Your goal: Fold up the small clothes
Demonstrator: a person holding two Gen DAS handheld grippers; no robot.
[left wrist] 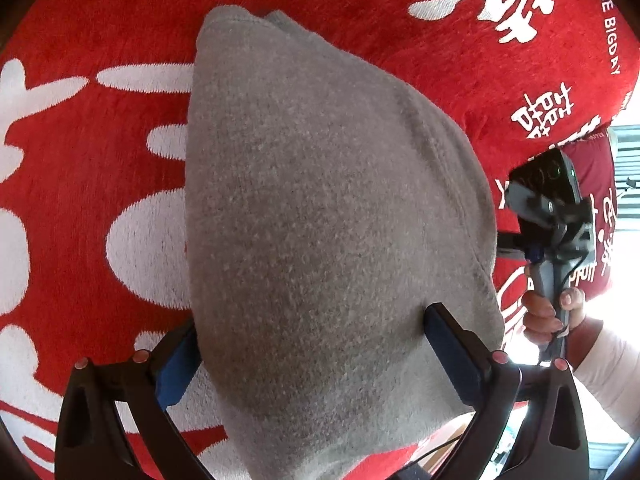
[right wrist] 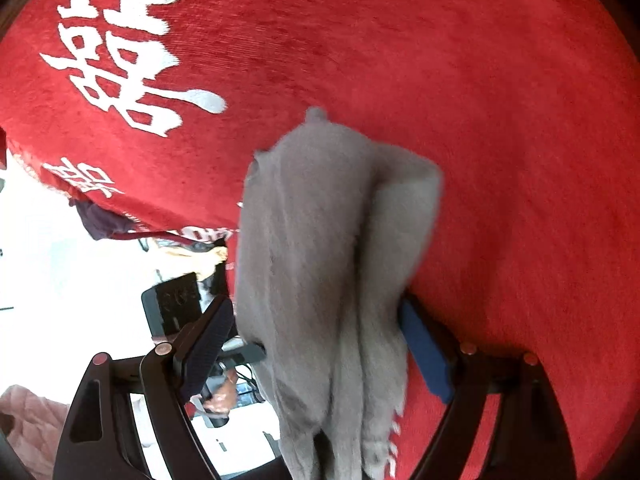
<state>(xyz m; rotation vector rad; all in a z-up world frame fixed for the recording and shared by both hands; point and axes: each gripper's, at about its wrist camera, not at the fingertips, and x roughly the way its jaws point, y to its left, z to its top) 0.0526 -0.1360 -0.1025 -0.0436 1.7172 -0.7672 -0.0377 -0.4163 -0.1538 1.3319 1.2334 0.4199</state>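
Left gripper (left wrist: 312, 344) fingers spreading wide around grey garment (left wrist: 320, 208), no pinch visible; right gripper (right wrist: 316, 344) likewise straddling hanging cloth (right wrist: 320, 248). Garment lying toward 12 o'clock over red desk cover (left wrist: 100, 184). Advisable: closing on matched corners, lowering evenly.

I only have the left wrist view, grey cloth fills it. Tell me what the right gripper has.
Observer: The right gripper has a bunched part of the grey garment between its fingers, hanging above the red cloth.
Operator: Report the fabric's shape there.
Observer: It falls in long vertical folds, not flat.
Operator: Check the edge.
Observer: A short fringe shows low on its right side.
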